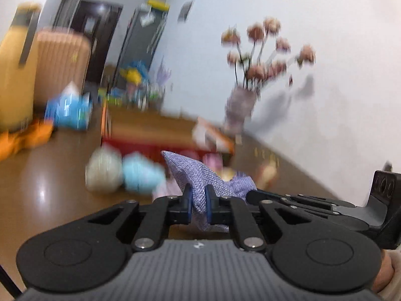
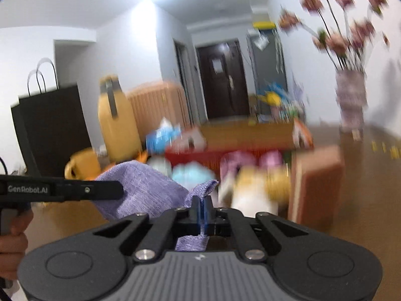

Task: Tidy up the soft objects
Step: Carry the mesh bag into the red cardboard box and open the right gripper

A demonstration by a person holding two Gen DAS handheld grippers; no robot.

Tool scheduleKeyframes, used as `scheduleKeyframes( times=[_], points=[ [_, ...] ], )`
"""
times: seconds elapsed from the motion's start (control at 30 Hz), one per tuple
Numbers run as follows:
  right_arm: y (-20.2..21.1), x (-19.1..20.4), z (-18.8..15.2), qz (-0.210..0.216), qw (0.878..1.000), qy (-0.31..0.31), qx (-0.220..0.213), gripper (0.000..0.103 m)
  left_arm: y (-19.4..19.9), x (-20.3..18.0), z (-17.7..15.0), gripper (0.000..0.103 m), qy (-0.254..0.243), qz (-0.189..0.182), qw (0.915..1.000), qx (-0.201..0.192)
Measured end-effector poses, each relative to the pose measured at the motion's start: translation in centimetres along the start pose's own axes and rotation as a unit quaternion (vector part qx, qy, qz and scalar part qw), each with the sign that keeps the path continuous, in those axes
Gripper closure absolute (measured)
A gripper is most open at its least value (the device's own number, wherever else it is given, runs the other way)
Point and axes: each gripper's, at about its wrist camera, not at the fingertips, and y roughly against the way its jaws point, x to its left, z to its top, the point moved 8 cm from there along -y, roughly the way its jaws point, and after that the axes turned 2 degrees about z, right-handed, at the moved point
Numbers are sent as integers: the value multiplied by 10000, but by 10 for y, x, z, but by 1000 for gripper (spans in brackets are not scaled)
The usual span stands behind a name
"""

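Room: living space with white walls, a dark door at the back, and a glossy brown worktop (image 1: 50, 175) that carries the clutter; both views are blurred.
Left of the fingers: yellow suitcase (image 2: 117, 123) and ribbed peach suitcase (image 1: 62, 65) stand far off; a cream ball (image 1: 104, 173) and a light blue ball (image 1: 142, 175), probably yarn, lie on the worktop ahead of the left gripper's fingers.
Left gripper (image 1: 198, 204): its fingers are pinched onto a bunched corner of the purple cloth (image 1: 190, 173), which rises just ahead of the fingertips.
Cloth: lifted off the worktop and spanning sideways between the two grippers, long axis running left to right, one end in each.
Right gripper (image 2: 202, 210): fingers closed almost fully on the cloth's other corner, a small peak of fabric standing above the tips and a strip hanging below them.
Nearer hand: neither; each holds its own end, the two grippers side by side and near each other.
Right of the fingers: vase of pink flowers (image 2: 351, 100) by the wall, well apart from the cloth.
Coming move, as I judge it: drawing the ends apart along that axis to spread the cloth for folding.
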Motion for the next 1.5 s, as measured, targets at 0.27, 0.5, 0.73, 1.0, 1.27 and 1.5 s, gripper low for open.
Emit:
scheduleKeyframes(
  times=[0.27,0.5,0.73,1.0,1.27,1.5],
  points=[
    [-166,-47,152,-8,9967,658,482,101,-153,58,134,93,4,449,9990,51],
    [-357,-103,163,-591,9784,495,1919,101,-304,141,134,87,76,1711,9798,1033],
    [-410,-101,132,-699,9637,637,2495,90,-316,150,136,46,-302,1748,9783,1071],
    [-326,-117,187,-738,9762,557,1961,55,-246,142,171,33,-752,2007,9738,755],
    [-184,-143,237,-1143,9828,688,1274,41,-140,111,204,22,-976,2422,9652,139],
    [-83,-142,235,-1176,9896,428,703,41,-81,64,191,17,-992,2413,9652,-187]
  ],
)
